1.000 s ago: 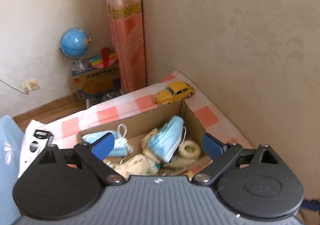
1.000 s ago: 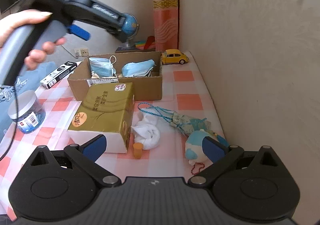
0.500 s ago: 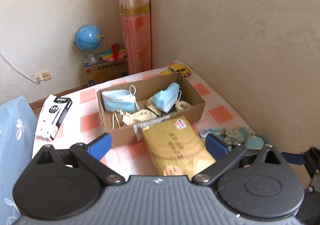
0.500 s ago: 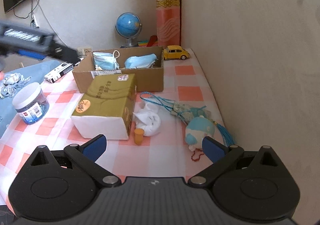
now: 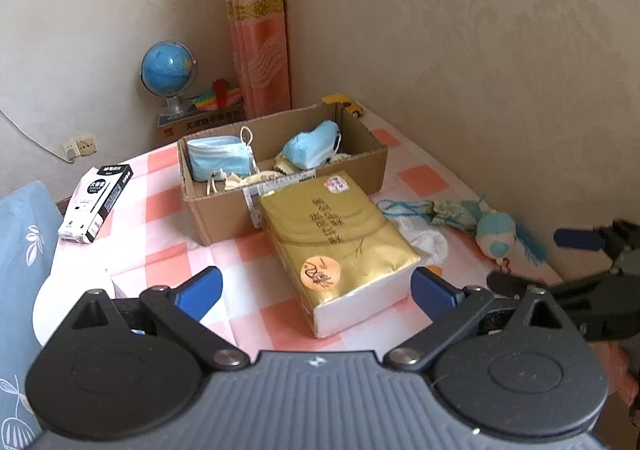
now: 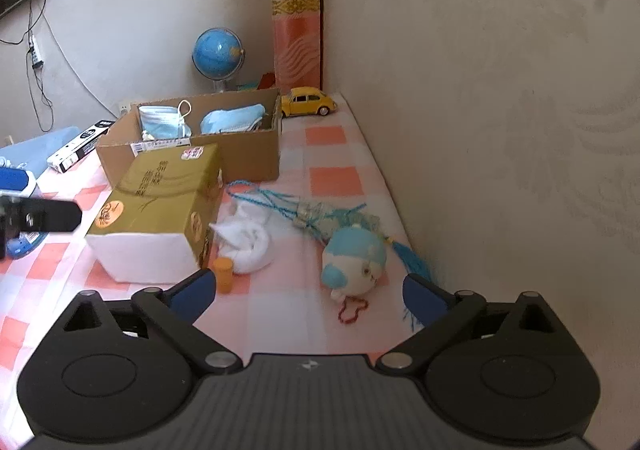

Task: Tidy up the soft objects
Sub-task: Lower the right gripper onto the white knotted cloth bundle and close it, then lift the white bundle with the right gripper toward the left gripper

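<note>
An open cardboard box (image 5: 224, 210) holds two blue face masks (image 5: 218, 160) and some beige items. In front of it lies a gold tissue pack (image 5: 336, 242). My left gripper (image 5: 316, 290) hovers open above the pack's near end, gripping nothing. To the pack's right lie a white cloth (image 6: 248, 238), a tasselled sachet (image 6: 320, 214) and a blue plush toy (image 6: 352, 254). My right gripper (image 6: 310, 292) is open and empty, just short of the plush toy. Each gripper shows at the edge of the other's view.
A small orange bottle (image 6: 223, 274) stands by the white cloth. A yellow toy car (image 6: 308, 100) sits behind the box by the wall. A black-and-white carton (image 5: 96, 202) and a white-lidded jar (image 5: 68, 294) are on the left. A wall (image 6: 500, 130) bounds the checkered table on the right.
My left gripper has drawn back from over the box to above the tissue pack, still empty. The right gripper has come slightly closer to the plush toy.
</note>
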The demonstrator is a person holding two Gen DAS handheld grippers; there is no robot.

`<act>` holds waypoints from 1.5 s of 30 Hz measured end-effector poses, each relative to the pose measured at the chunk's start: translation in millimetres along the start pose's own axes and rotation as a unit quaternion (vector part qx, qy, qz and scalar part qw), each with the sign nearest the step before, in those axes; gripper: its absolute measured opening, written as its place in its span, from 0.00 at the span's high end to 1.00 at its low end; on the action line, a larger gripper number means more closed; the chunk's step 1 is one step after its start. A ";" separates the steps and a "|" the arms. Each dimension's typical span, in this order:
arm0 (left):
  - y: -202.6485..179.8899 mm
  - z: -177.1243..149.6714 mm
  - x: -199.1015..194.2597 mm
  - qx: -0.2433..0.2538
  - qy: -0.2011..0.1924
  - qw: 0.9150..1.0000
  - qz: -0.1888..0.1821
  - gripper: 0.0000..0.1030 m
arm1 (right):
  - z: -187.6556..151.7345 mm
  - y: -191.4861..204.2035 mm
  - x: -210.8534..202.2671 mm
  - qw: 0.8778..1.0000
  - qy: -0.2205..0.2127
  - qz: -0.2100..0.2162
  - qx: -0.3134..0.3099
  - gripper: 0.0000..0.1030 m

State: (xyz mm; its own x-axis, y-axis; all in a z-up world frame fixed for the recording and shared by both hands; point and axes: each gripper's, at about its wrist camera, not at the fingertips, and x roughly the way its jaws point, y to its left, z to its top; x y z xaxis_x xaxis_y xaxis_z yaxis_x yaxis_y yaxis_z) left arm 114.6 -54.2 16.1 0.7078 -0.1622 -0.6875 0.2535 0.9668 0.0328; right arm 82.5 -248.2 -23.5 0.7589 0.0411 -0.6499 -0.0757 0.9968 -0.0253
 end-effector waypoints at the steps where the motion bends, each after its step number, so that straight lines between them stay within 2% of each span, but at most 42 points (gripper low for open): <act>1: -0.4 -0.8 1.7 0.001 0.002 1.000 0.001 0.03 | 1.6 0.3 1.8 1.000 -0.002 0.001 0.000 0.07; 2: -0.5 -1.4 3.4 0.002 0.004 1.000 0.001 0.03 | 3.4 0.9 3.7 1.000 -0.004 0.002 -0.002 0.12; 9: 5.6 -4.4 14.4 0.002 0.010 1.000 -0.001 0.03 | 18.7 14.3 20.3 0.999 -0.005 0.021 -0.032 0.25; 14: 12.5 -6.6 23.9 -0.004 0.020 1.000 -0.002 0.03 | 29.0 24.7 41.3 0.998 0.005 0.040 -0.049 0.41; 24: 24.0 -5.6 33.2 -0.014 0.026 1.000 -0.002 0.03 | 33.0 28.2 77.3 0.995 0.045 0.078 -0.032 0.55; 25: 24.3 -5.6 34.1 -0.014 0.027 1.000 -0.003 0.03 | 32.6 28.1 78.8 0.995 0.046 0.080 -0.030 0.60; 29: 24.7 -5.5 37.2 -0.014 0.030 0.999 -0.007 0.03 | 33.0 28.2 77.5 0.995 0.044 0.080 -0.030 0.68; 34: 23.1 -6.4 34.2 -0.013 0.028 0.999 -0.008 0.03 | 34.5 27.3 70.0 0.996 0.038 0.070 -0.031 0.72; 45: 15.3 -10.8 12.1 -0.001 0.016 1.000 -0.006 0.03 | 20.9 23.3 40.4 0.997 0.041 0.060 -0.028 0.73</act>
State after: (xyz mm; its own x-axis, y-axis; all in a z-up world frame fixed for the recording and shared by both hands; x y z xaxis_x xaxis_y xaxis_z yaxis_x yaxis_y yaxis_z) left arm 120.0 -39.3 0.5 0.6835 -0.1685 -0.7103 0.2608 0.9651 0.0220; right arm 125.0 -221.9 -34.5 0.6874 0.1528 -0.7100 -0.2016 0.9793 0.0156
